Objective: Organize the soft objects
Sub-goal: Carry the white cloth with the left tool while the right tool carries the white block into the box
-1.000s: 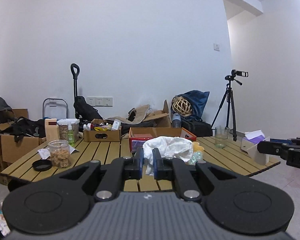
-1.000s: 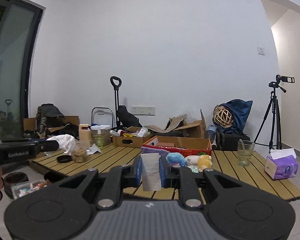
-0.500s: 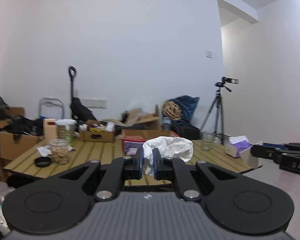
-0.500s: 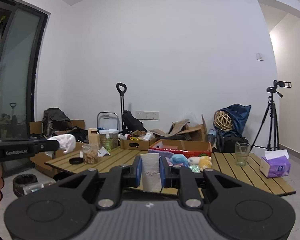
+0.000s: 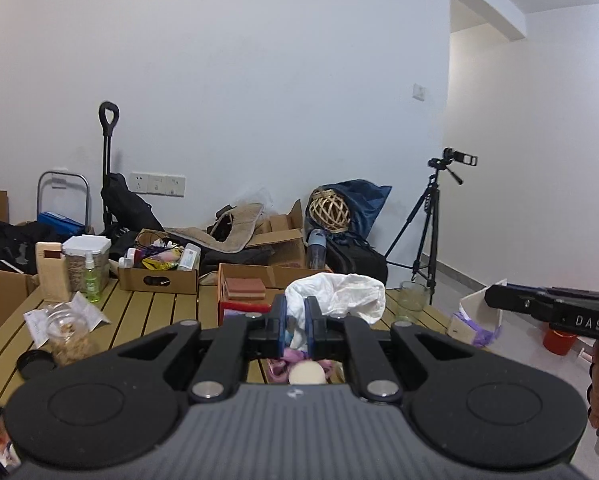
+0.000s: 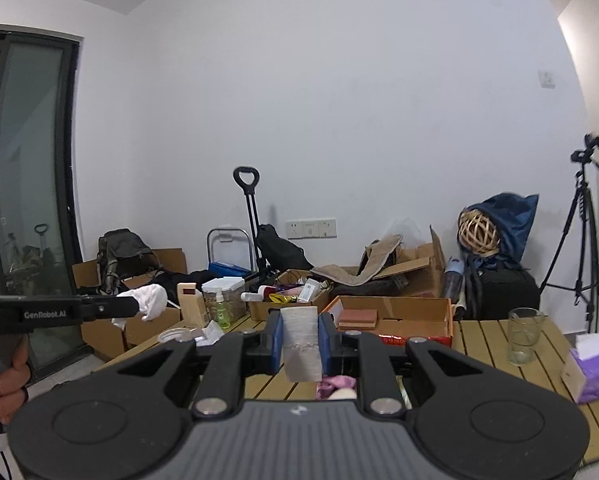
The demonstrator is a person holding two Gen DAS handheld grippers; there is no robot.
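My left gripper is shut on a crumpled white cloth and holds it above the wooden slat table. The same cloth shows at the left gripper's tip in the right wrist view. My right gripper is shut on a folded grey-white towel and holds it upright above the table. Below the jaws lie a pink soft item and a cream ball. An orange cardboard box with a red-brown block stands behind.
On the table stand a glass, a purple tissue box, a jar of snacks, a green spray bottle and a cardboard tray of items. A tripod, bags and boxes line the wall.
Both grippers have moved closer to the table and lower. The soft items now lie right under the jaws. Both grips stay shut on their cloths.
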